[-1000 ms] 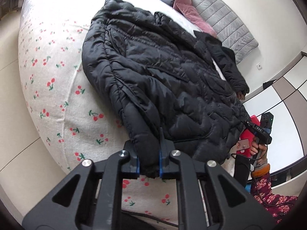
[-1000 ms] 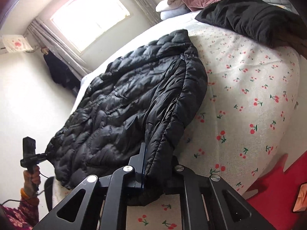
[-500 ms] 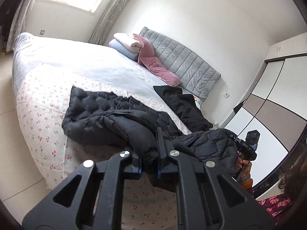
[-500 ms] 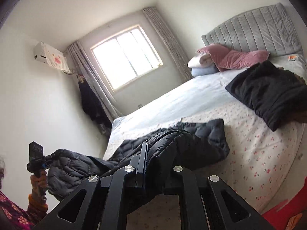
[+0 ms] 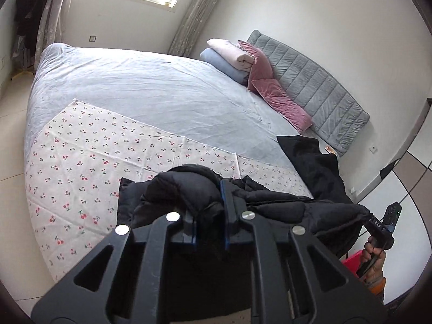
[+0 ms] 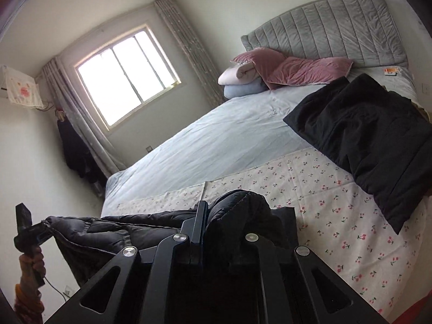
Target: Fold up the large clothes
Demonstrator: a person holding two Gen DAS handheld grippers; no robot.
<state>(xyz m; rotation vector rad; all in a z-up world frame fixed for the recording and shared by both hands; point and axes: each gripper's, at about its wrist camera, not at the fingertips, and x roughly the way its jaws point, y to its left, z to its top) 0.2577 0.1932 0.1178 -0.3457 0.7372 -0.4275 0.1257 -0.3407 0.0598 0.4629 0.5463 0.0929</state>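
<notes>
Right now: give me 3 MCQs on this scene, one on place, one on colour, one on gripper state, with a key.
1. Where does the other black garment lie?
A. On the floor
B. On the bed, near the headboard
C. On the window sill

2. What colour is the long pillow by the headboard?
A. Green
B. Yellow
C. Pink

3. What is the left gripper doing?
A. Clamped on the black puffer jacket
B. Open and empty
C. Gripping a pillow

Key:
1 B, the garment rests on the sheet below the headboard.
2 C, it is pink velvet.
3 A, quilted black fabric bunches between its jaws.
</notes>
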